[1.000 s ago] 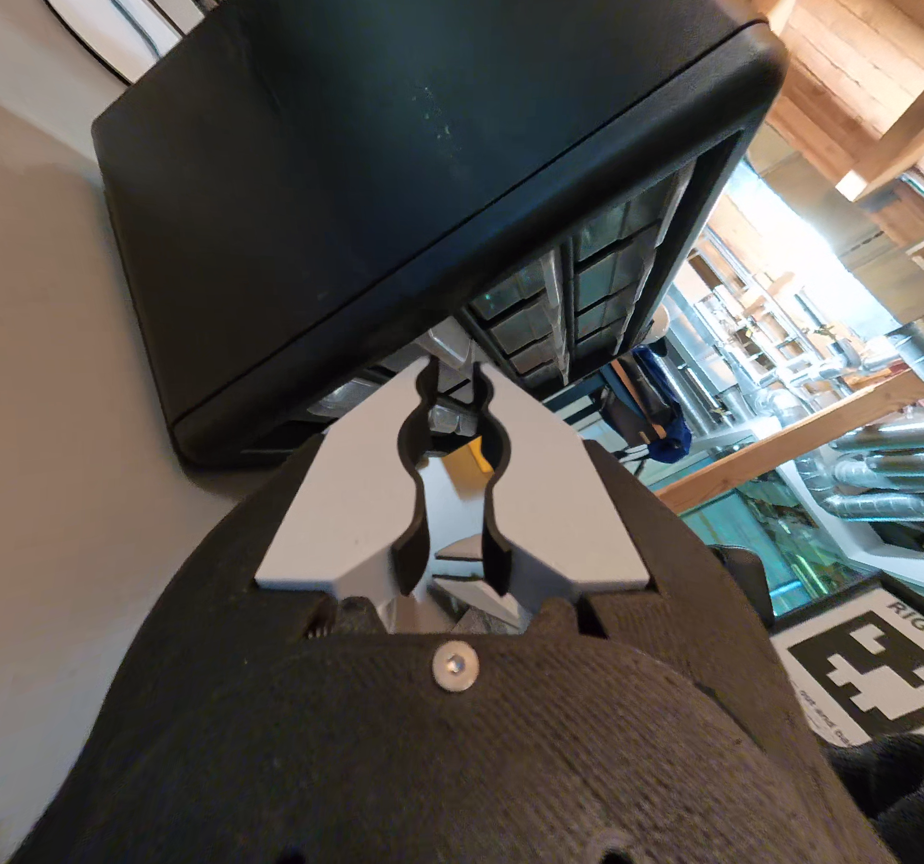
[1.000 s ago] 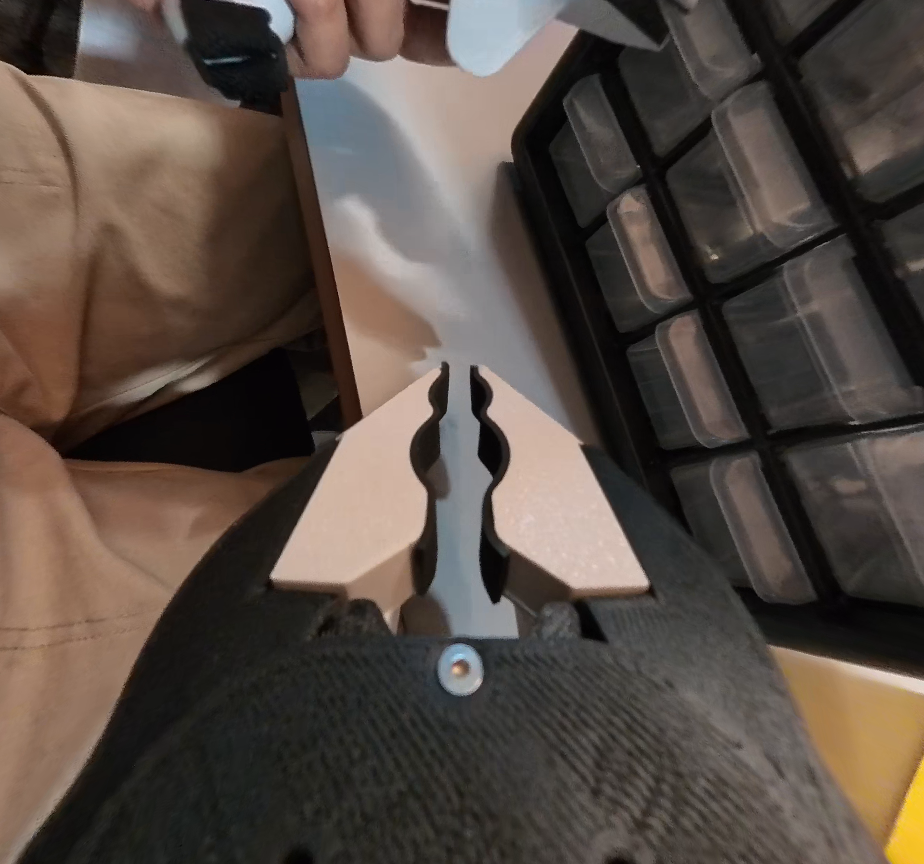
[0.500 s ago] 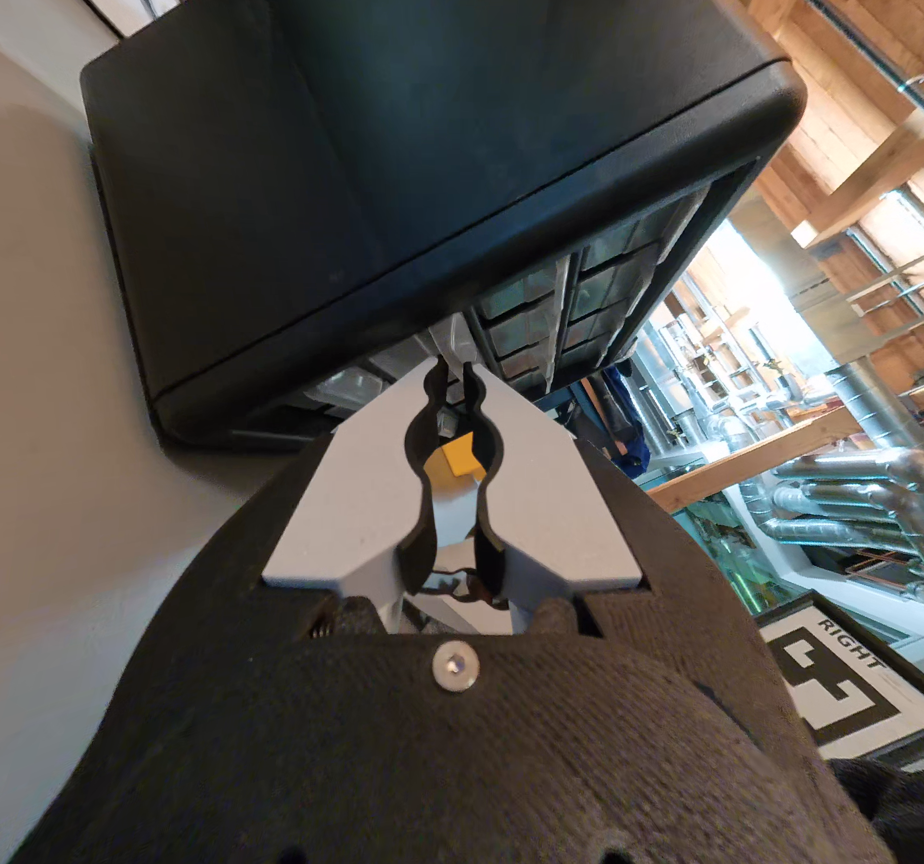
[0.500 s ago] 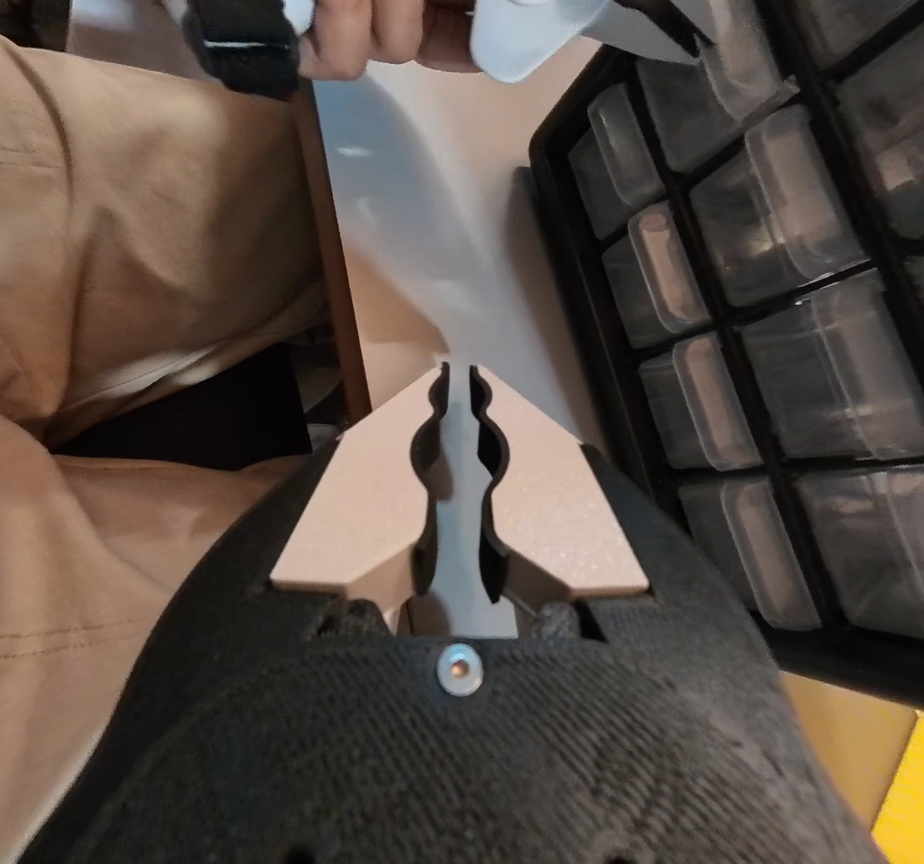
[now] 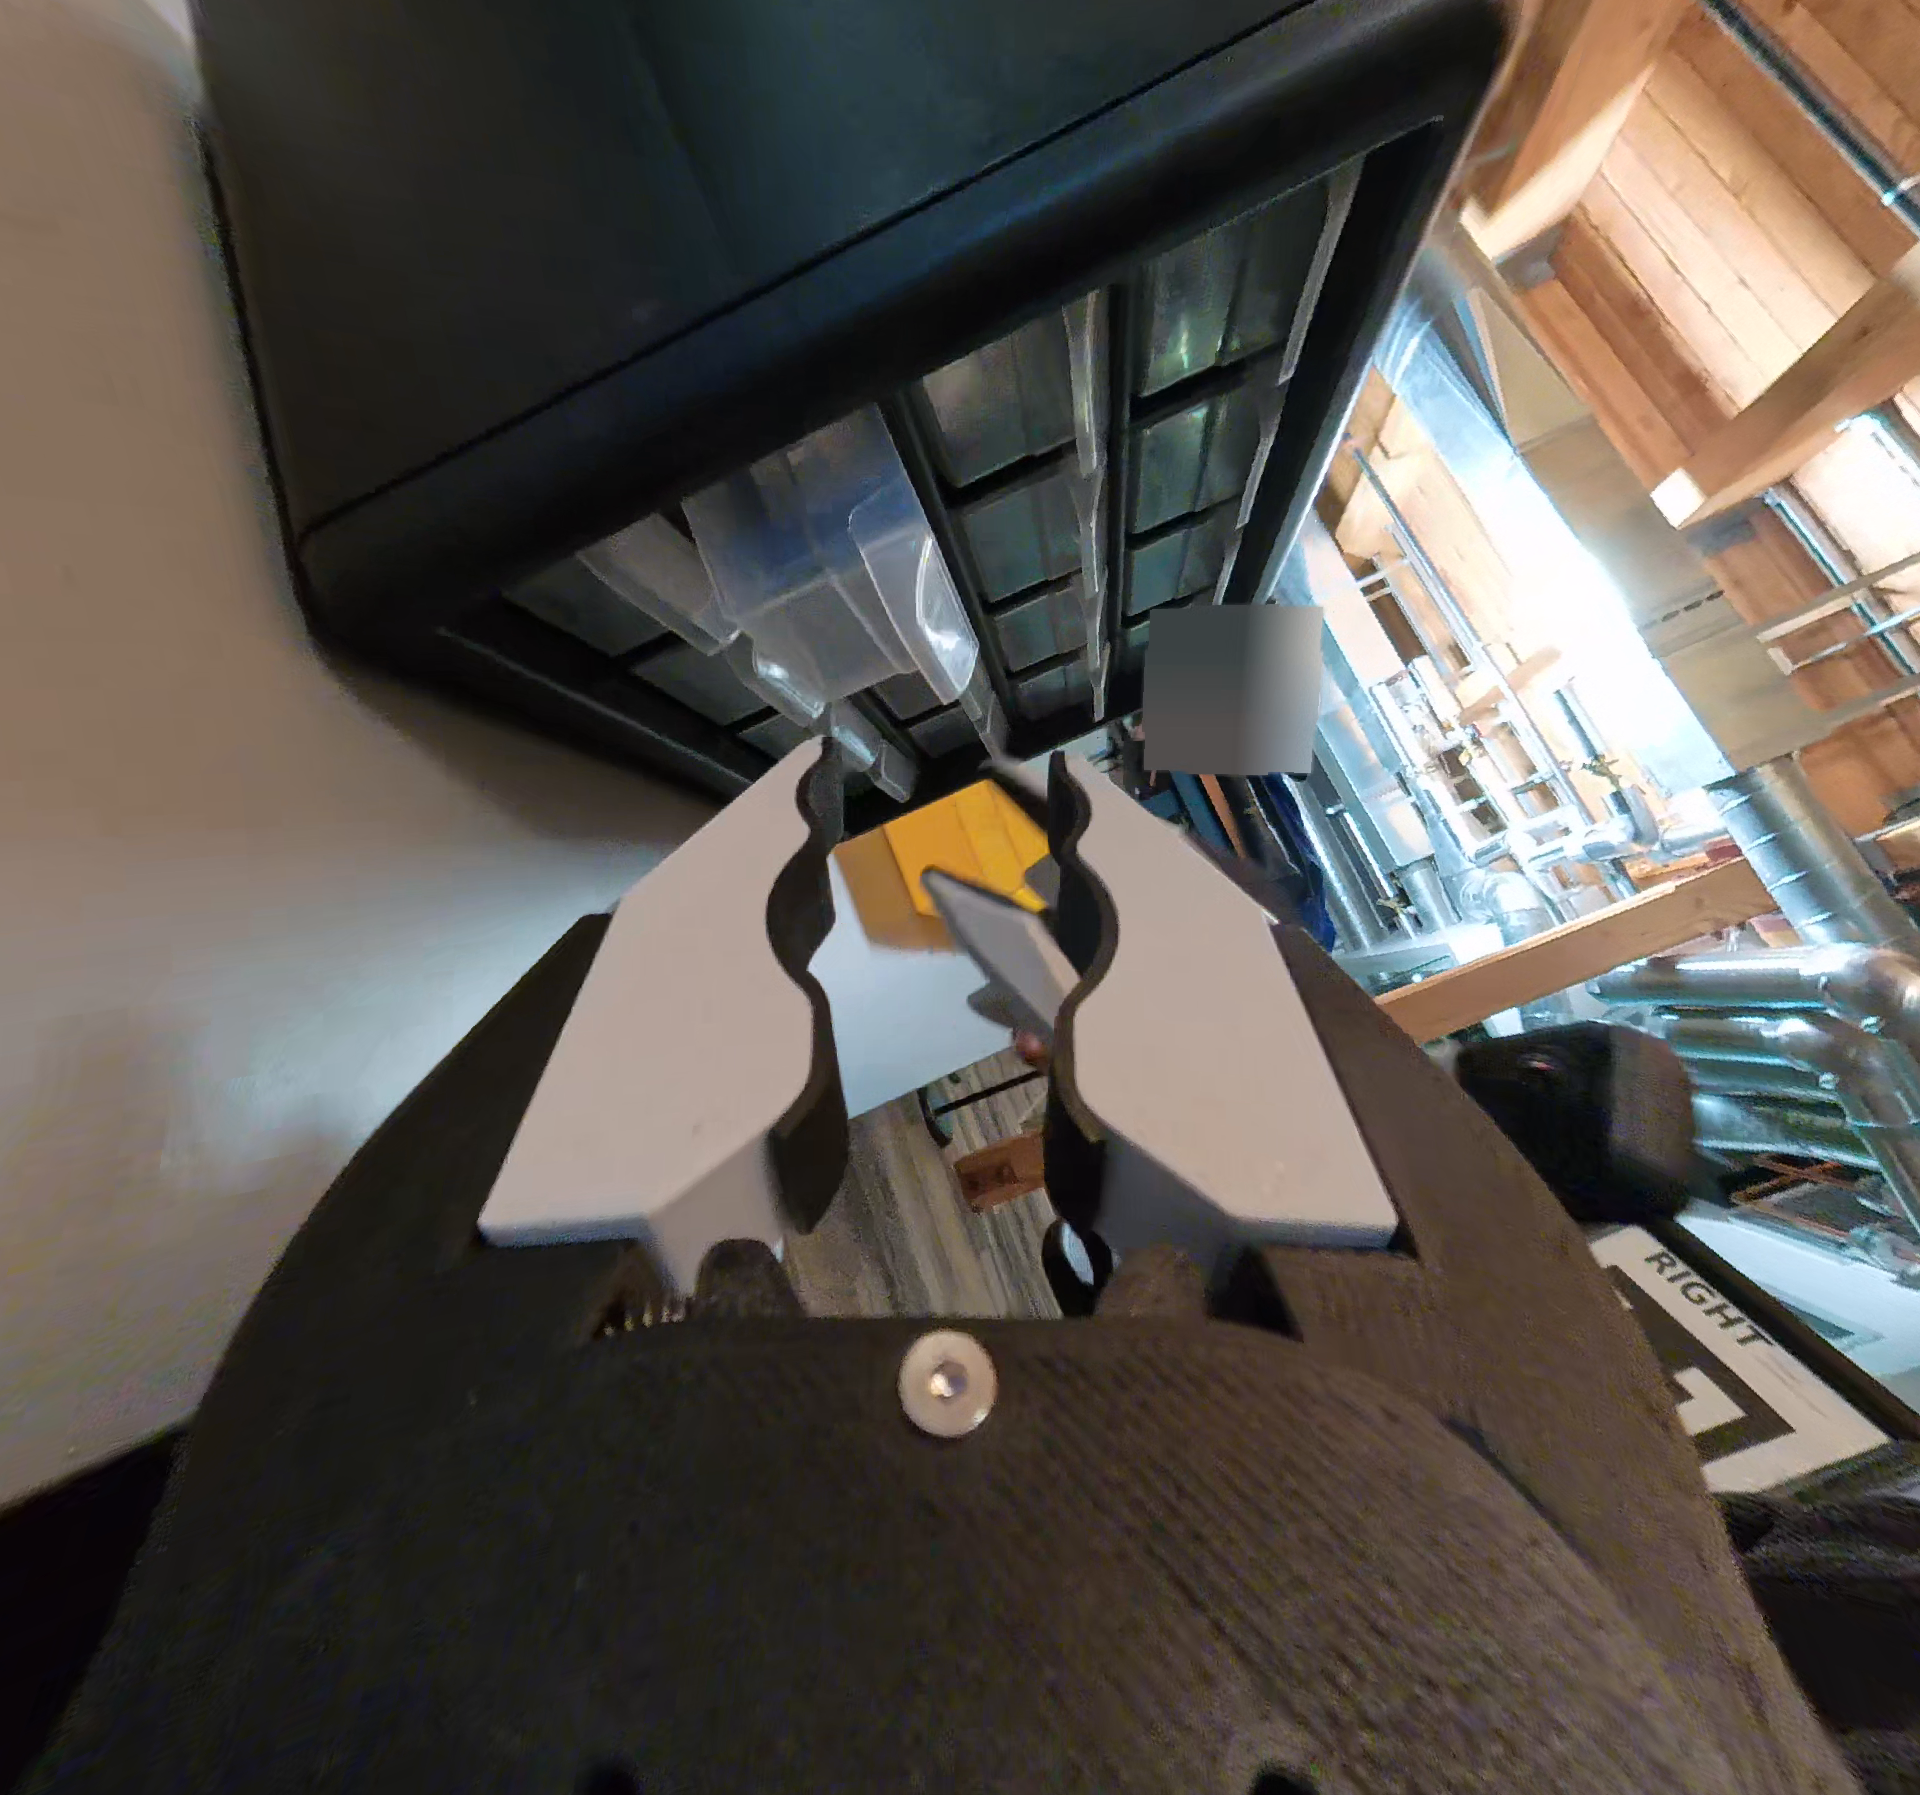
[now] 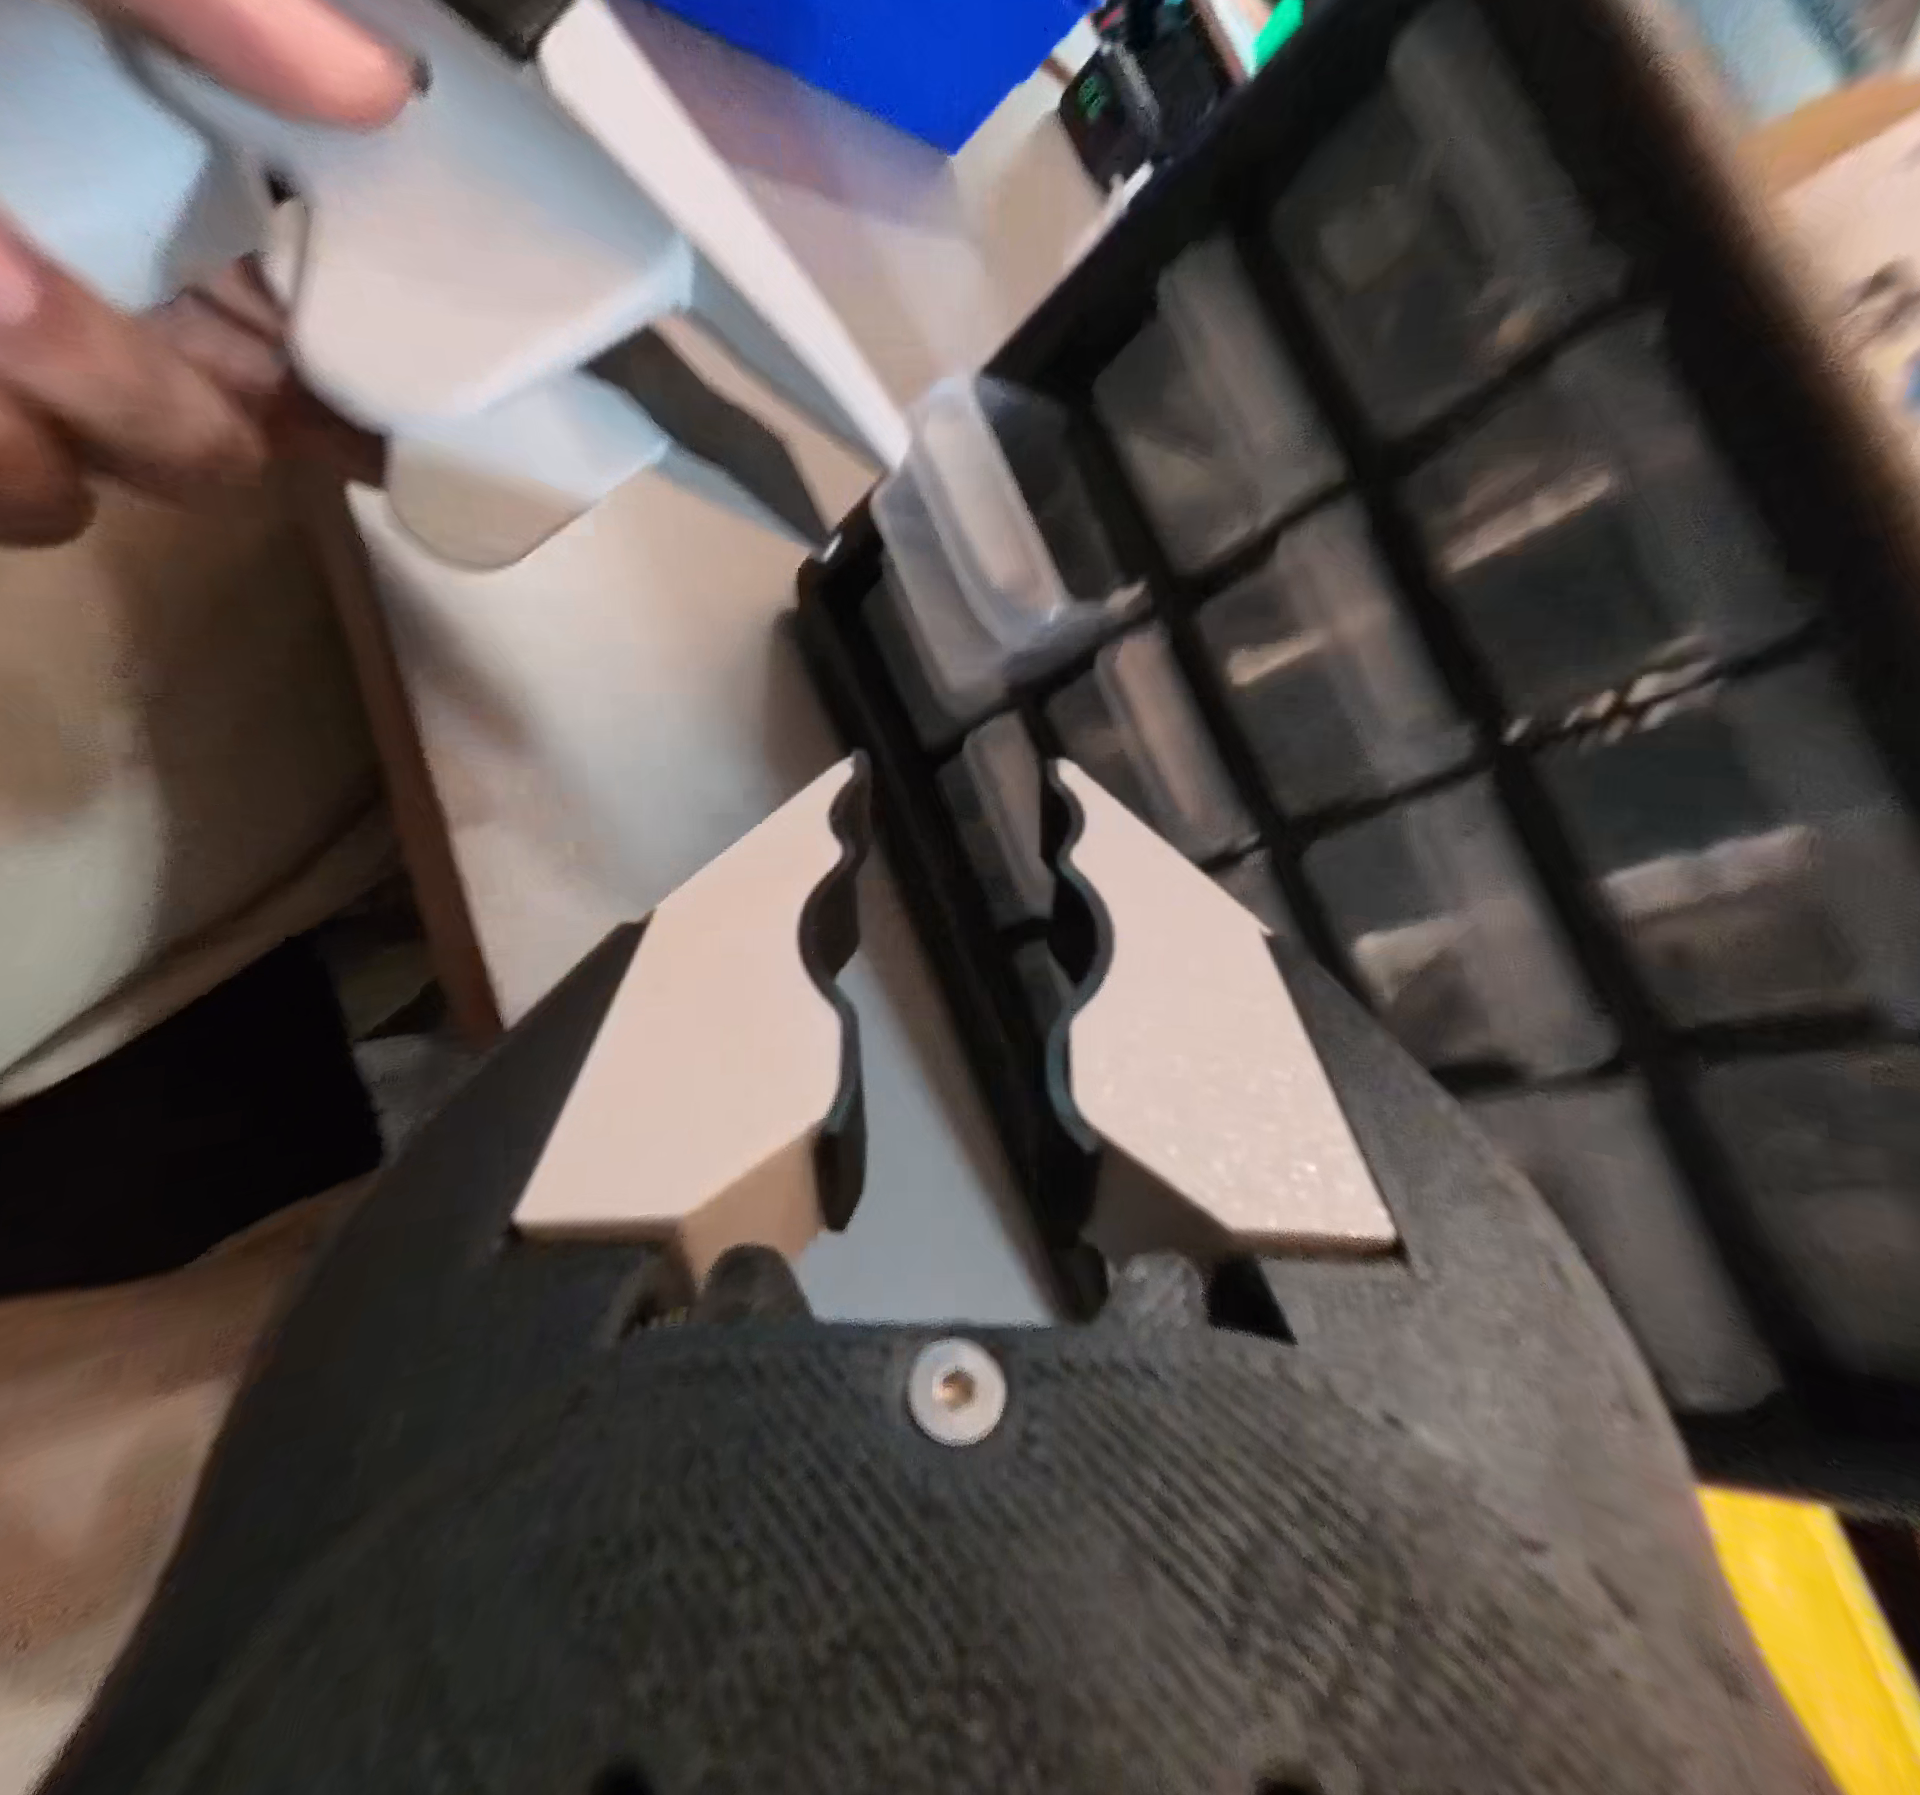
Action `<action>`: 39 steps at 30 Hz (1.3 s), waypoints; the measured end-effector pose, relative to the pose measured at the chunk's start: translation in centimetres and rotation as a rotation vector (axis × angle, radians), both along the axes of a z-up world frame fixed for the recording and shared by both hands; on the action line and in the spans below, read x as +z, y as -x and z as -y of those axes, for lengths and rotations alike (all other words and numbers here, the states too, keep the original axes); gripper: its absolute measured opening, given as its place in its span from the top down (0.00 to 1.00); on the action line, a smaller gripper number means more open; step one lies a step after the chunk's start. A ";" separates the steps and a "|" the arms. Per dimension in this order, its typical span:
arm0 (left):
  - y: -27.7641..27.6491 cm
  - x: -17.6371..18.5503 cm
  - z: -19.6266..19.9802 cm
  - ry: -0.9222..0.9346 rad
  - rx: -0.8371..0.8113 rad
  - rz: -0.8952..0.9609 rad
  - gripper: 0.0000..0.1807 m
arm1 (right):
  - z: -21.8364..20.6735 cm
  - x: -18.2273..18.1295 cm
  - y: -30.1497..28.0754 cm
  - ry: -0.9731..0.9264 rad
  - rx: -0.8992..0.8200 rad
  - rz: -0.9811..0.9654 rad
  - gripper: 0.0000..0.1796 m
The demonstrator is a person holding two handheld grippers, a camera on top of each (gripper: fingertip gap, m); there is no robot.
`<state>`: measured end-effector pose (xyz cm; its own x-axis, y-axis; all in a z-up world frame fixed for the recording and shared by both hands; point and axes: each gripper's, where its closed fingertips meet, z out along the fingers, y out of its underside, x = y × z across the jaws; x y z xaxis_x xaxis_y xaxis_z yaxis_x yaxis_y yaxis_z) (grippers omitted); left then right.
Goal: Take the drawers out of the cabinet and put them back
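Note:
The black cabinet [image 5: 727,187] stands on a white table [image 5: 208,810], its front full of small clear drawers. One clear drawer [image 5: 831,592] sticks partly out of the left column. My left gripper [image 5: 940,769] is open and empty, its tips just in front of that drawer's handle. In the right wrist view the cabinet front [image 6: 1455,654] fills the right side, and the drawer that sticks out [image 6: 966,519] touches a finger of the left gripper [image 6: 499,311]. My right gripper [image 6: 954,774] is open and empty at the cabinet's lower left corner.
A person's hand [image 6: 156,83] holds the left gripper, and beige trousers fill the left of the right wrist view. A yellow object [image 5: 956,841] lies by the cabinet base and also shows in the right wrist view [image 6: 1787,1589]. The table edge [image 6: 416,862] runs close to the cabinet.
Both grippers' jaws have widened from nearly shut to open. A clear drawer now sticks out of the cabinet's left column. The right gripper has swung closer to the cabinet's corner.

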<state>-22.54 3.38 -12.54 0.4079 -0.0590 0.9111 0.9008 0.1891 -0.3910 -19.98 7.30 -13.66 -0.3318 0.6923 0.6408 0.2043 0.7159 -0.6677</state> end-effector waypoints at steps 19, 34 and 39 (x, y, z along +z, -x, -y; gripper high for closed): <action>4.3 -2.6 1.4 0.179 0.040 -0.017 0.73 | 2.7 -0.1 5.8 -0.502 -0.049 0.010 0.82; 8.4 -1.0 3.7 0.138 0.175 -0.094 0.73 | 5.8 -0.3 0.8 -0.407 0.146 0.198 0.90; 7.7 -0.9 3.2 0.146 0.143 -0.115 0.73 | 6.9 0.6 -0.9 -0.321 0.210 0.246 0.90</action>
